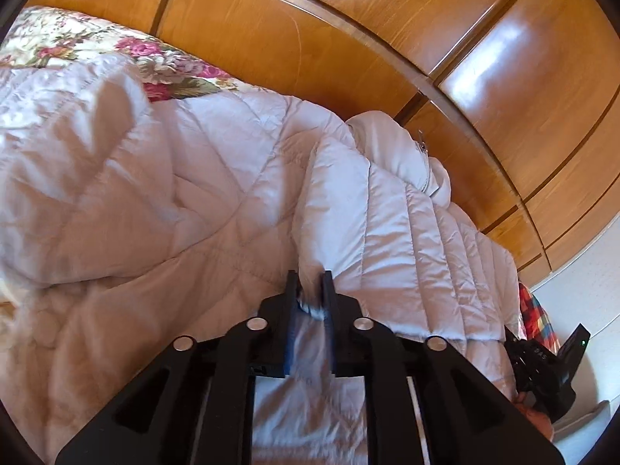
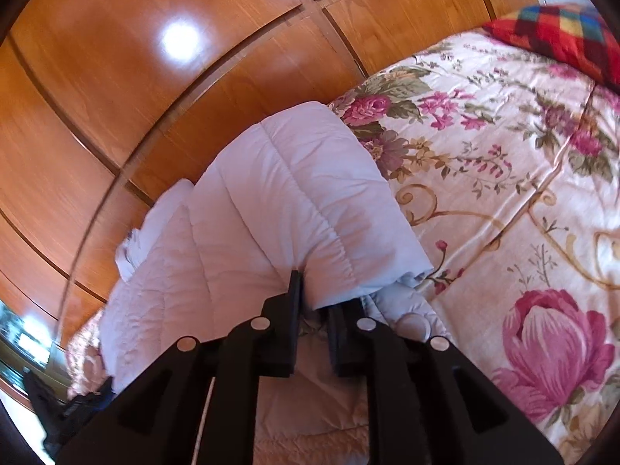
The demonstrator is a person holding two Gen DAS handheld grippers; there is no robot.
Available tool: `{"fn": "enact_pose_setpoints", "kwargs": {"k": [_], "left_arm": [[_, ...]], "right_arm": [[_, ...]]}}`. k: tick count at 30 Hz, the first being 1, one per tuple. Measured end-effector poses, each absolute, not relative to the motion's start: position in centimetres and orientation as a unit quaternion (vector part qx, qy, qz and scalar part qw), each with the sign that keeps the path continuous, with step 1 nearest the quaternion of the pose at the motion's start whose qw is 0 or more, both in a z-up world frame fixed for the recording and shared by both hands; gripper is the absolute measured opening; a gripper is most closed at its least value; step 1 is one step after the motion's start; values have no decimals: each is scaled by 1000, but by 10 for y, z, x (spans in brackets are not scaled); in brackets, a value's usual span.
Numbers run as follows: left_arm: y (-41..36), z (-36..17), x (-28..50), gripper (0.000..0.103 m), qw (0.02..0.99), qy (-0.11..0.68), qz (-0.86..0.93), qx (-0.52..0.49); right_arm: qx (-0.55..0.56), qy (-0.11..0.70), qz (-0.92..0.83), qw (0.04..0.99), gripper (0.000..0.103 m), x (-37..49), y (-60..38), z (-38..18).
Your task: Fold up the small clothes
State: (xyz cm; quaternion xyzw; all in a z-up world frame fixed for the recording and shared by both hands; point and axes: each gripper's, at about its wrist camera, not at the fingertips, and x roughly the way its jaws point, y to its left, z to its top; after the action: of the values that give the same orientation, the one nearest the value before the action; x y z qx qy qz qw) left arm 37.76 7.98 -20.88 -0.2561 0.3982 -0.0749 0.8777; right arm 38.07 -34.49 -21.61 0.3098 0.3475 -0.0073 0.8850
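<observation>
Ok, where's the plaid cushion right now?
In the right wrist view the plaid cushion sits top right on the floral bedspread, beyond the white puffer jacket.

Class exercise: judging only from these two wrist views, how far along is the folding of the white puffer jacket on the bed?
Done: the white puffer jacket lies on the floral bedspread, one part already turned over. In hand: the left hand-held gripper and the right hand-held gripper each pinch an edge of it. Left: probably finishing the fold and flattening it; the jacket is bunched, not a neat stack yet.
</observation>
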Motion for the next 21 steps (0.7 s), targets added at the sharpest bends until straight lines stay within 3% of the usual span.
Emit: {"fn": "enact_pose_setpoints", "kwargs": {"k": [2,5,8,11,16,21], "left_arm": [[90,-198,368,29,879,394,-75,-259],[125,-178,348,45,887,364,-63,-278],[159,-166,332,54,899,333,-22,-284],[194,-162,316,69,908,306,31,-286],[261,-172,296,75,884,313,126,-324],[328,-184,279,76,852,289,223,-376]], "right_arm": [[278,367,-23,887,25,381,-336,-208],[224,374,-36,899,61,370,-319,-190],[134,347,-50,927,70,352,-289,-172],[60,337,-45,939,90,347,-263,-171],[-7,389,-46,920,98,363,-238,-199],[23,399,-36,916,101,364,-250,-205]]}}
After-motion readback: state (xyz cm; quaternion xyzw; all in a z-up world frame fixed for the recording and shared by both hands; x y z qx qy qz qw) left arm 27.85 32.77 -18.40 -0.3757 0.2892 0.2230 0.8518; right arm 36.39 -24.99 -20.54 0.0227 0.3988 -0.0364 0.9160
